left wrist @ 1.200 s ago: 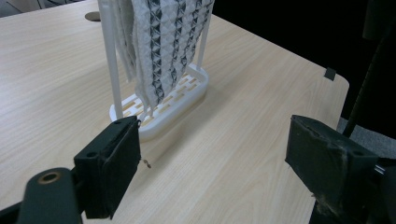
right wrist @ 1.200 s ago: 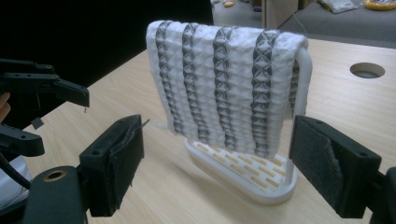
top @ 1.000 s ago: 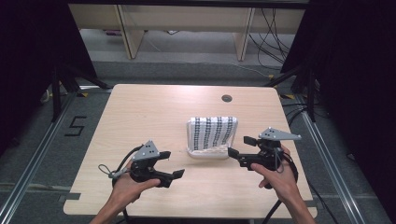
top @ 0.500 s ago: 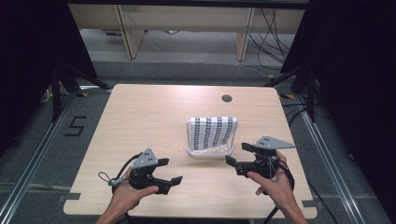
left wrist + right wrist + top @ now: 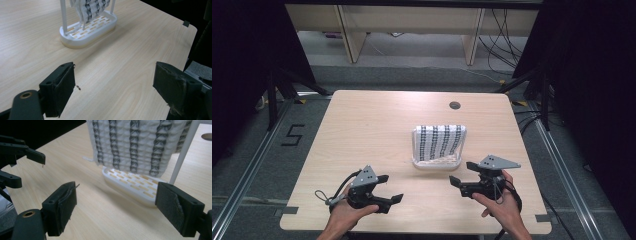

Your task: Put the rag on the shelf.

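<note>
jaws apart on both grippers; slotted rack base (image 5: 135,185) under towel (image 5: 136,143) in right gripper view

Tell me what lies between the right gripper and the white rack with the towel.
Nothing: in the right gripper view, bare wooden table runs from the open right gripper to the white rack holding the patterned towel. The high view agrees.

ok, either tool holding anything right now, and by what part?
Nothing held. The left tool and right tool are both open and empty, short of the cloth on its white rack.
</note>
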Demonstrator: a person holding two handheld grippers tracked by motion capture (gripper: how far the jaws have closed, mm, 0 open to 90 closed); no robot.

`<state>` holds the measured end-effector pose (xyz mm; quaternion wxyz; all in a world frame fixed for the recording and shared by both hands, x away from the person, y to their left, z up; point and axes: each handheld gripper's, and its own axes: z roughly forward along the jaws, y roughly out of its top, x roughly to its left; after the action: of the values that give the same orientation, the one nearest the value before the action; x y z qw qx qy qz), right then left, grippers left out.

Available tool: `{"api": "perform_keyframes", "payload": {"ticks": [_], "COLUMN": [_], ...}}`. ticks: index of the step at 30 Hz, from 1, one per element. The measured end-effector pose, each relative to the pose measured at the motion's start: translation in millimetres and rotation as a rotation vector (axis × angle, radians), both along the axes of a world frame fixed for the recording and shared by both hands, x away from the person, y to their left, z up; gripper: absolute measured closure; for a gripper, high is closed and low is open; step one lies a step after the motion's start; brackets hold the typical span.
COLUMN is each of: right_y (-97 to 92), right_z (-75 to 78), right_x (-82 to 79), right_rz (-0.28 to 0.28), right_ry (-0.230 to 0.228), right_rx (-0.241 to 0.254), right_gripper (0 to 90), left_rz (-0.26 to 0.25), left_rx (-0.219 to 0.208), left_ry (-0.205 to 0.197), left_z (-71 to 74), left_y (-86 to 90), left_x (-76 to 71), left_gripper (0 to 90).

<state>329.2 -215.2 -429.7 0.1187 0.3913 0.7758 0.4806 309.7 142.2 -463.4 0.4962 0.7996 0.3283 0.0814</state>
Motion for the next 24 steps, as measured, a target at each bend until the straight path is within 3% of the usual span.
{"api": "perform_keyframes", "payload": {"ticks": [1,2,5,7,8,12,14,16,17,18,19,20,23,24], "right_y": [2.0,0.8,4.4,3.8,5.7,8.4,8.4,9.9,9.4,11.3,10.4,11.6,13.2,13.8], "right_z": [-0.5,-2.2,-6.2,-8.6,-11.0,-18.3,-24.5,-29.4,-32.1,-33.8,-36.7,-39.0,-42.3,-42.7], "right_x": [-2.8,-1.0,-5.1,-6.4,-8.1,-15.3,-15.8,-19.1,-18.0,-21.5,-19.8,-20.4,-24.0,-25.5], "right_rz": [-0.011,0.001,0.002,0.016,0.013,0.024,0.037,0.032,0.050,0.037,0.059,0.067,0.069,0.060], "right_ry": [0.029,-0.012,0.012,0.005,0.002,0.025,-0.007,0.031,0.024,0.057,0.019,0.033,0.039,0.044], "right_rx": [0.008,-0.016,0.007,-0.023,-0.013,-0.048,-0.068,-0.062,-0.063,-0.063,-0.088,-0.071,-0.114,-0.119], "right_gripper": [18.6,18.6,18.6,18.7,18.7,18.7,18.7,18.7,18.7,18.7,18.7,18.7,19.1,19.0], "left_rz": [0.000,-0.005,-0.006,0.005,0.005,0.014,0.008,0.010,0.008,0.005,0.013,0.007,0.010,0.011], "left_rx": [-0.001,0.001,0.005,0.010,0.012,0.006,0.016,0.006,0.005,0.008,0.017,0.025,0.090,0.091], "left_ry": [0.005,0.011,0.015,0.018,0.015,0.014,0.024,0.024,0.021,0.022,0.026,0.016,-0.020,-0.025], "left_z": [-1.5,-2.7,-6.9,-8.9,-9.2,-11.7,-13.0,-15.8,-17.5,-18.5,-18.6,-20.6,-25.0,-27.0], "left_y": [0.1,0.9,3.5,5.3,6.6,9.6,10.7,10.0,9.7,9.4,8.9,8.3,4.8,2.8], "left_x": [-1.3,-2.3,-5.8,-8.8,-9.6,-13.8,-15.9,-17.4,-17.7,-18.5,-19.7,-20.5,-23.9,-25.0], "left_gripper": [17.0,17.0,17.0,17.0,17.0,17.0,17.0,17.0,17.0,17.0,17.0,17.0,17.0,17.0]}}
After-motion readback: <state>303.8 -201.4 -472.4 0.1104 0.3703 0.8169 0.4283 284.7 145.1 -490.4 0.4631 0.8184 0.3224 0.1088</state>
